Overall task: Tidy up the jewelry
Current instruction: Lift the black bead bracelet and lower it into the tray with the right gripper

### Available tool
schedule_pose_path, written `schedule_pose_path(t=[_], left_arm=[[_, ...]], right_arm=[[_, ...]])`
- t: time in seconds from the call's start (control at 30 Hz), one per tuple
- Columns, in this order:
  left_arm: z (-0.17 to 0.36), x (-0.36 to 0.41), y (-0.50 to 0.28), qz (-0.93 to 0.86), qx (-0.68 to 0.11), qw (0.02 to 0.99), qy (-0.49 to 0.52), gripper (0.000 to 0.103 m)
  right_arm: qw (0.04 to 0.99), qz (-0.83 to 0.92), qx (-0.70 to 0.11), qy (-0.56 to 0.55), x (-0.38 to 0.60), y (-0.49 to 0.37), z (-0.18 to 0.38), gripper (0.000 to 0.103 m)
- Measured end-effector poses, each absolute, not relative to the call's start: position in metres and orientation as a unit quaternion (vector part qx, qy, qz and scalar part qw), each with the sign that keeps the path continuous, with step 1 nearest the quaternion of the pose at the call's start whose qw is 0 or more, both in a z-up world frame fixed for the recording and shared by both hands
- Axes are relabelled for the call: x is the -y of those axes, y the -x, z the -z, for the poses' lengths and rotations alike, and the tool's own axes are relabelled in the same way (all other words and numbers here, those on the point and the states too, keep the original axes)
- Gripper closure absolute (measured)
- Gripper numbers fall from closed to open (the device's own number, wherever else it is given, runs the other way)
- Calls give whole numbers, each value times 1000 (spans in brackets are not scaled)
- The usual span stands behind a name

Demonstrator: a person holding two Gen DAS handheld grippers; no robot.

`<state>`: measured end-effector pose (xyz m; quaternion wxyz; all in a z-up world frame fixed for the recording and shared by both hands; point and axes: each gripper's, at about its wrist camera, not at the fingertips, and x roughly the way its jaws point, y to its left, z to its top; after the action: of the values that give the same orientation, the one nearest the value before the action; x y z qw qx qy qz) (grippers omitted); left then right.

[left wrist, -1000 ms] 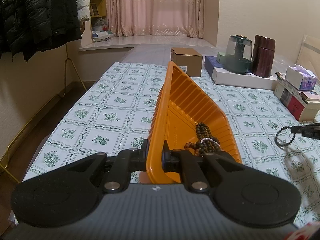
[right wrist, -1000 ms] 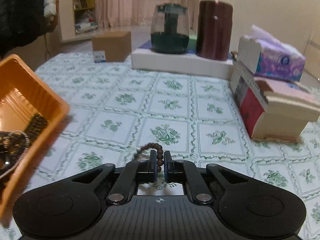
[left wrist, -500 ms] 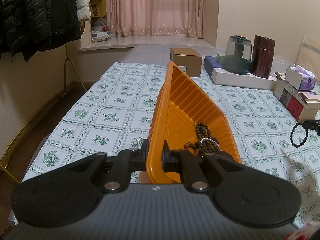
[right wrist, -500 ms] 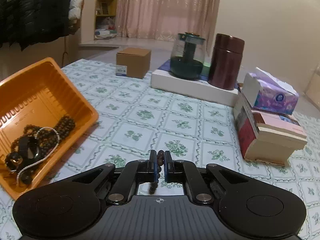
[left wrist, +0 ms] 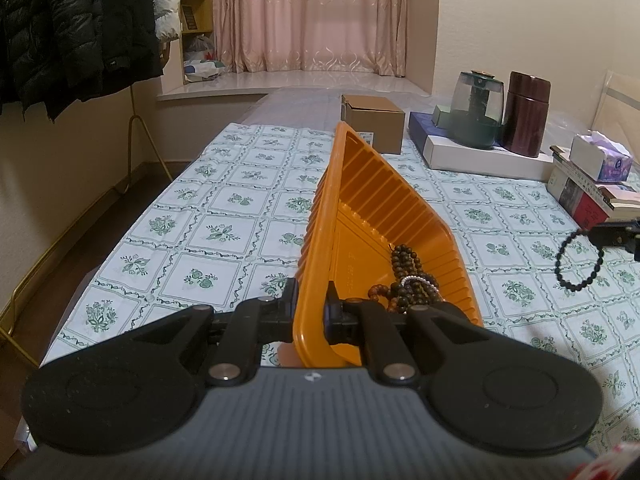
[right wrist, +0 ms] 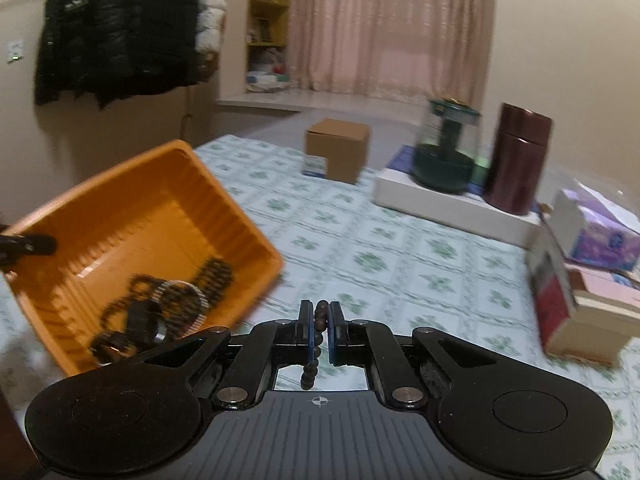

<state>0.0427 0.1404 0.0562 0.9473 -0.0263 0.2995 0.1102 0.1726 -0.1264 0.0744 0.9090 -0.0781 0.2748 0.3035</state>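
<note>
My left gripper is shut on the near rim of an orange ribbed tray and holds it tilted above the table. Brown bead strings and a silver bracelet lie in the tray's low corner. My right gripper is shut on a dark bead bracelet, which hangs down between the fingers. In the left wrist view that bracelet dangles in the air to the right of the tray. In the right wrist view the tray is to the left with the jewelry pile inside.
The table has a green floral cloth. At the back stand a cardboard box, a glass jar and a brown canister on a white box. Books and a tissue box sit at the right. Coats hang at the left.
My right gripper has lifted the bead bracelet off the table and moved it up and toward the tray. The left gripper has held the tilted tray still.
</note>
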Motion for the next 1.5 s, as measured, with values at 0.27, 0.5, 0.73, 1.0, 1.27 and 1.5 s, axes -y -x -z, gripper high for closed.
schedule_pose_path(t=[0.27,0.5,0.73,1.0,1.27,1.5], left_arm=[[-56,-141,-43,-110,-300,947,26,93],[-56,-140,-43,-109,-300,947,28,93],[-55,-138,-44,-109,-300,947,30,93],[-55,-138,-43,-108,-300,947,31,93],[-55,-139,-43,-107,-299,948,33,93],[-55,-138,-43,-107,-299,948,34,93]], right_arm=[[889,-367,-264,73,85,-161,-91,97],[871,-411,-259,71,50,-155,-97,97],[857,-440,-258,77,24,-148,-99,97],[848,-452,-265,79,10,-148,-95,97],[844,-455,-273,79,6,-151,-90,97],[843,-456,-276,77,3,-152,-87,97]])
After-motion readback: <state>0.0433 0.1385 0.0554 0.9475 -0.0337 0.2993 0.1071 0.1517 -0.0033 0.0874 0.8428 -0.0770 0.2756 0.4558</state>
